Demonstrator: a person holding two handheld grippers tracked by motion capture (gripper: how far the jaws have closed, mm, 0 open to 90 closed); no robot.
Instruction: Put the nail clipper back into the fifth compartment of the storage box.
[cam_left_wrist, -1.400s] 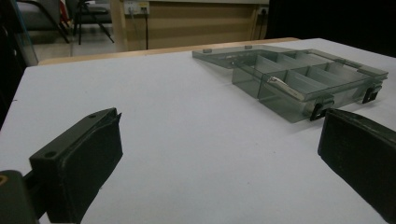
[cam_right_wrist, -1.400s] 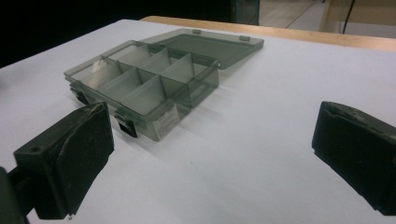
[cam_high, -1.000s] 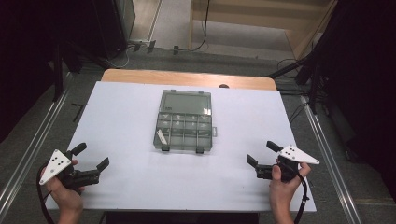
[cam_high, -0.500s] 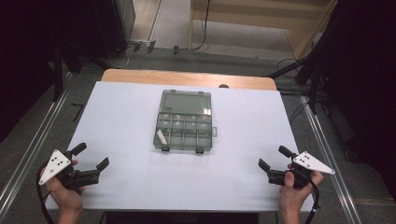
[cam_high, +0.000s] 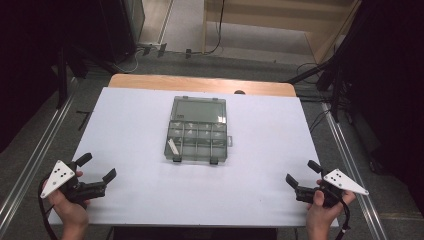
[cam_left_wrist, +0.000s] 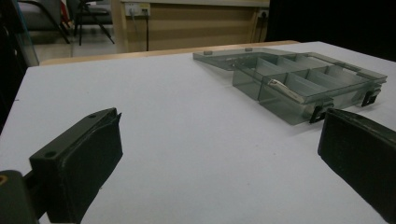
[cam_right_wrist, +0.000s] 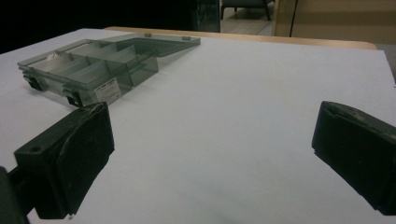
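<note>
Your clear compartment box (cam_high: 198, 131) lying open at the table's (cam_high: 260, 130) centre, a small white piece (cam_high: 172, 146) in one cell, your left gripper (cam_high: 96, 170) and right gripper (cam_high: 301, 173) at the near corners, both gaping wide, empty, well apart from it.

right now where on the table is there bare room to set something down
Most of the white table is bare: wide strips left and right of the organizer box, and the band between its latches and the left tongs and right tongs. Only the middle is taken, by the box and its lid, laid open toward the wooden far edge.
</note>
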